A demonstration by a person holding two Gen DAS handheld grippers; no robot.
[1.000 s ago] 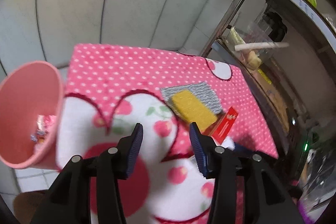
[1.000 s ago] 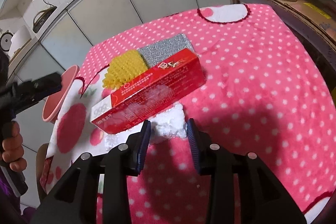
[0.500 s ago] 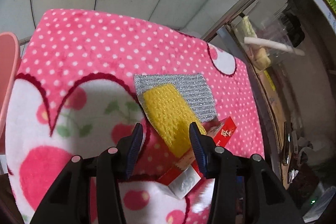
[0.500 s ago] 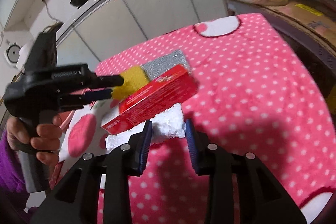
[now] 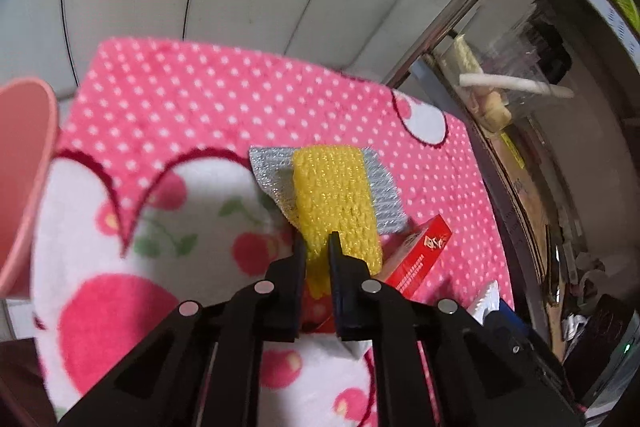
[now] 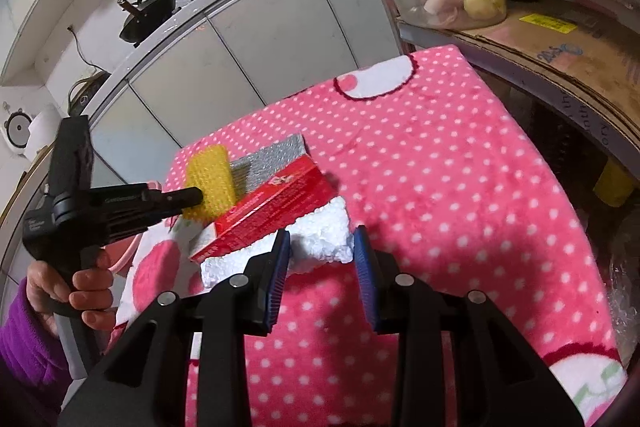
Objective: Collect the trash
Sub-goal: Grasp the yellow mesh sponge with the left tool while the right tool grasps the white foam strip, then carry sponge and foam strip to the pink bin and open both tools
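A plush pink blanket with white polka dots and cherry prints point(image 6: 460, 187) covers the whole worktop. At its left edge leans a salmon-pink plastic bin point(image 5: 20, 179), its mouth toward the trash. The trash sits bunched near the middle of the blanket: a flat red cardboard box with white lettering point(image 6: 272, 211) lies tilted on a rough chunk of white styrofoam point(image 6: 324, 239), and behind it a yellow knitted scouring pad point(image 5: 336, 203) rests across a silver mesh scouring cloth point(image 5: 384, 195).

The left hand-held gripper point(image 5: 317, 247), carried by a hand point(image 6: 86, 287) in a purple fleece sleeve point(image 6: 28, 343), is closing its jaws on the near end of the yellow pad, which sits pinched between the narrow black tips. The right hand-held gripper point(image 6: 321, 255) hangs over the near edge of the styrofoam with its blue-padded jaws apart, the white chunk showing between them, neither pad pressing on it.
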